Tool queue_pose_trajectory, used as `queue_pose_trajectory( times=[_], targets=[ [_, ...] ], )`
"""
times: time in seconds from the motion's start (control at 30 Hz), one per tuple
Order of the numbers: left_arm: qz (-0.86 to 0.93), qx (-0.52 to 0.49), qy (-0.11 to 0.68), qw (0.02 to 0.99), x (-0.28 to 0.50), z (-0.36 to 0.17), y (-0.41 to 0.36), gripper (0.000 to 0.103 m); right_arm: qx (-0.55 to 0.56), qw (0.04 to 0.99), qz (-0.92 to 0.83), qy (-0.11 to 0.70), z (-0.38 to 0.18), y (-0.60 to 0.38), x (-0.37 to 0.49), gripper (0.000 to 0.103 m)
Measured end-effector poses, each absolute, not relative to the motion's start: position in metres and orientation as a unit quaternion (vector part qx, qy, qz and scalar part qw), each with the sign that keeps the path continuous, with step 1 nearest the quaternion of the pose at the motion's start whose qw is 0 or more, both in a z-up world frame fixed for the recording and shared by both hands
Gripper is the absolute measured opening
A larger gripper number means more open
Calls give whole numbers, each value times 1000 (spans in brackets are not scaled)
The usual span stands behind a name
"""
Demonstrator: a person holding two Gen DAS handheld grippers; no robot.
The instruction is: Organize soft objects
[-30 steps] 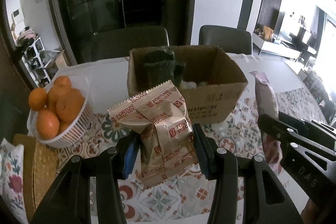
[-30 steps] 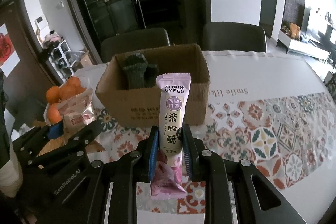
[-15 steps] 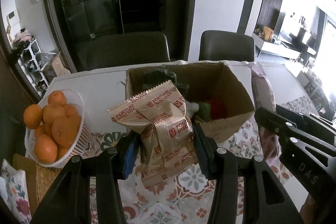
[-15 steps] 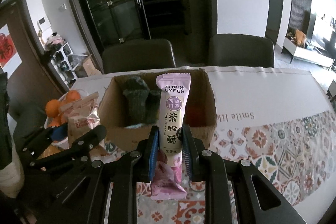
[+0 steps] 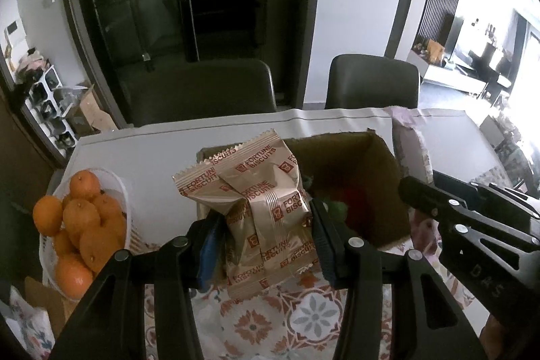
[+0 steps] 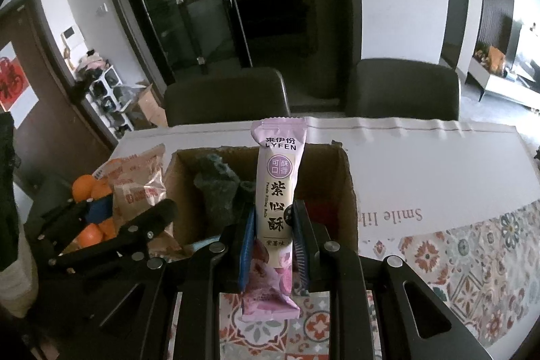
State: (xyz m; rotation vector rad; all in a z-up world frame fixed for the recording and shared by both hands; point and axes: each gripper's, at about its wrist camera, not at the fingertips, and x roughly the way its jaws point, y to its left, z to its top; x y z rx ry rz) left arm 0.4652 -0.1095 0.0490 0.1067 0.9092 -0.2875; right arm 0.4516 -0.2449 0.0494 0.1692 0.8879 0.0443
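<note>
My left gripper [image 5: 265, 225] is shut on a bunch of brown Fortune Biscuits packets [image 5: 256, 194], held up over the near left corner of an open cardboard box [image 5: 388, 177]. My right gripper [image 6: 272, 221] is shut on an upright pink Lyfen snack packet [image 6: 278, 184], right at the same box's [image 6: 341, 177] near wall. Inside the box lie dark green knitted pieces [image 6: 216, 188], something red [image 5: 357, 201] and something green [image 5: 337, 208]. In the right wrist view the left gripper [image 6: 111, 225] and its brown packets [image 6: 138, 184] show at left.
A white basket of oranges [image 5: 81, 225] stands left of the box on the patterned tablecloth [image 6: 472, 258]. Two dark chairs [image 5: 202, 90] stand behind the table. The right gripper's body [image 5: 472, 225] is close on the right in the left wrist view.
Both grippers moved forward and slightly up toward the box with their packets still held. The box now sits closer and lower in both views, its inside showing.
</note>
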Motion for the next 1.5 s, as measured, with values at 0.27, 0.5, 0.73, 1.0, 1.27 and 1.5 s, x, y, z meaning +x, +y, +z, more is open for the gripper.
queue_pose_trajectory(
  times=[0.27,0.5,0.73,1.0,1.27,1.5],
  targets=[
    [-131,55,465,874,501,32,-117,48,84,881,29,465,28,-257,494,23],
    [-125,60,486,863,520,7,-128,50,79,871,26,485,4,-262,516,23],
    [-115,78,493,859,519,-7,-133,63,57,869,16,491,-3,-260,515,44],
    [-101,88,463,876,496,10,-127,73,49,882,-12,469,16,-258,486,56],
    [-66,74,409,907,444,45,-106,89,70,890,-29,450,29,-259,440,58],
    [-37,71,365,927,388,61,-91,96,62,914,-43,397,49,-250,383,67]
  ],
)
